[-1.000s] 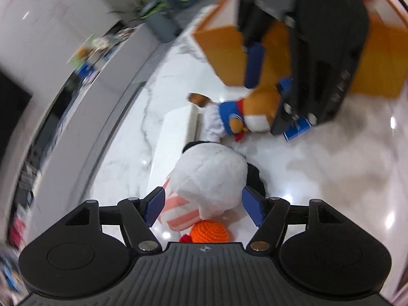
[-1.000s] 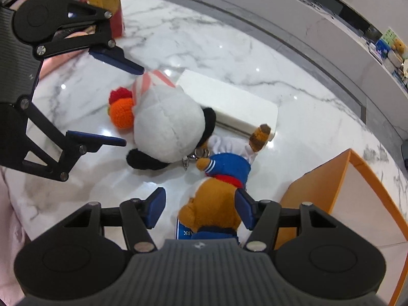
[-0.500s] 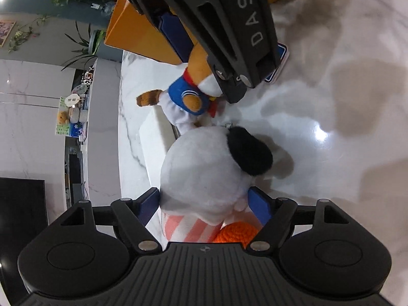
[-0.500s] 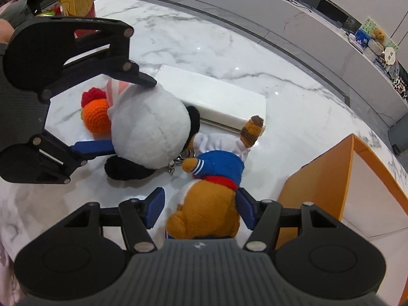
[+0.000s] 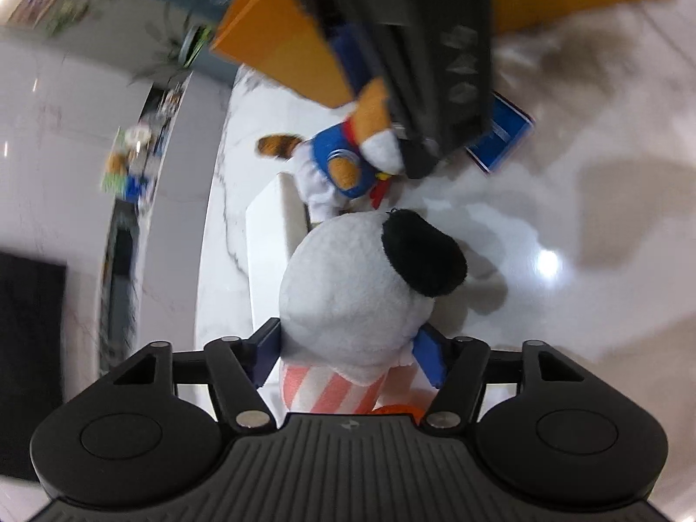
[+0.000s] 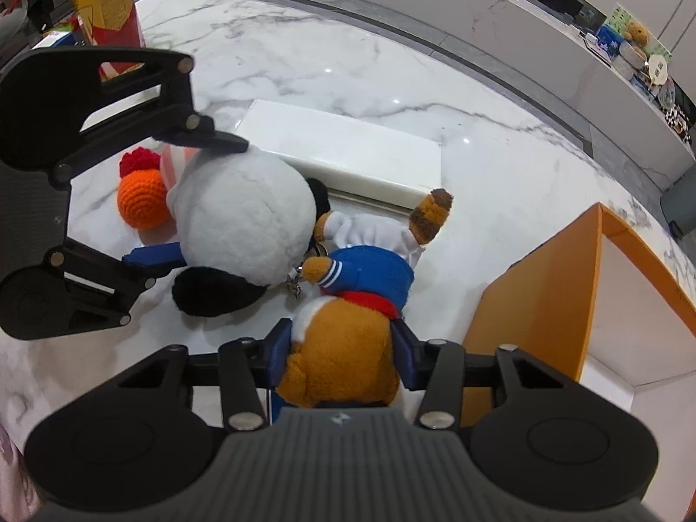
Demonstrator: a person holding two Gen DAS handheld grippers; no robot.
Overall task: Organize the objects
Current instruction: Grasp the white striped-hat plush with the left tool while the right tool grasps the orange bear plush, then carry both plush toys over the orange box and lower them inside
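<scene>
A white plush dog (image 5: 352, 291) with black ears and a pink striped outfit lies on the marble table. My left gripper (image 5: 348, 359) is shut on the white plush dog, its blue pads pressing both sides; it also shows in the right wrist view (image 6: 195, 200). A brown plush toy (image 6: 348, 348) in a blue and white sailor suit lies beside it. My right gripper (image 6: 343, 354) is shut on the brown plush toy's head. The brown toy also shows in the left wrist view (image 5: 343, 161), under the right gripper's body.
An open orange box (image 6: 543, 296) stands to the right of the brown toy. A white flat box (image 6: 348, 152) lies behind both toys. An orange crocheted ball (image 6: 141, 202) sits by the white dog. A drink bottle (image 6: 108, 4) stands far left. A blue card (image 5: 500, 139) lies under the brown toy.
Both grippers have closed in: the left pads now press the white plush dog and the right pads squeeze the brown toy's head. Earlier both were open around the toys.
</scene>
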